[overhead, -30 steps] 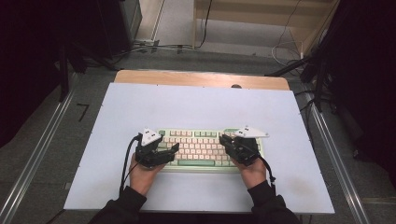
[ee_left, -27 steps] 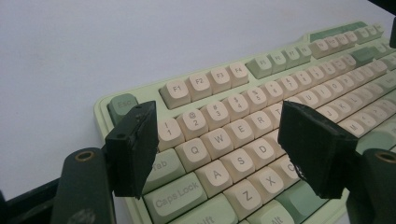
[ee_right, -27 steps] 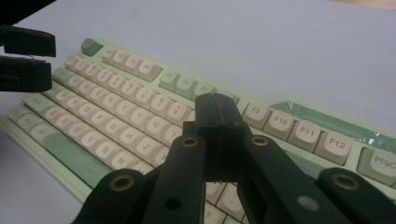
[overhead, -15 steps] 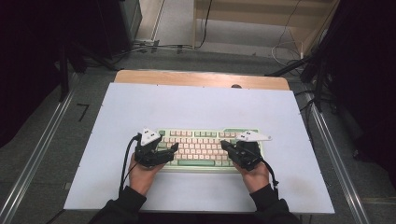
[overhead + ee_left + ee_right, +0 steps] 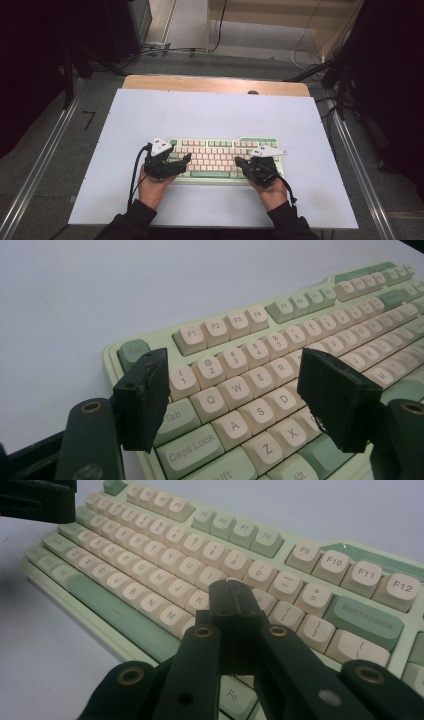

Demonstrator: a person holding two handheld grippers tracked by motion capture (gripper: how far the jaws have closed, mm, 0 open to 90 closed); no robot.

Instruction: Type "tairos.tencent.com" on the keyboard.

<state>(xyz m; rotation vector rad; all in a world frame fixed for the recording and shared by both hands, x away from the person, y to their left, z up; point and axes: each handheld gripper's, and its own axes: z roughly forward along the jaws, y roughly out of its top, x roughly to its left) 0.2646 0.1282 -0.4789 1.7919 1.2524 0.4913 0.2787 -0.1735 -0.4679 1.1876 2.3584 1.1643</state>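
Observation:
A pale green keyboard [image 5: 220, 152] with cream keys lies on the white tabletop near the person's side. My left gripper [image 5: 187, 159] hovers over its left end, open. In the left gripper view the left gripper [image 5: 230, 390] has its jaws wide apart above the Q, W, A and S keys of the keyboard [image 5: 280, 335], with nothing between them. My right gripper [image 5: 239, 162] is over the right half, shut. In the right gripper view the right gripper [image 5: 232, 597] has its pads pressed together, tip just above the keyboard [image 5: 165, 545] near the K and L keys.
The white tabletop [image 5: 210, 115] stretches bare beyond the keyboard, ending at a wooden strip [image 5: 215, 84] at the far edge. Metal rails [image 5: 357, 165] run along both sides. Cables [image 5: 170, 50] lie on the floor behind. The left gripper [image 5: 37, 500] shows in the right gripper view.
The right hand and its gripper have slid a little toward the near edge of the keyboard. The left hand has stayed in place.

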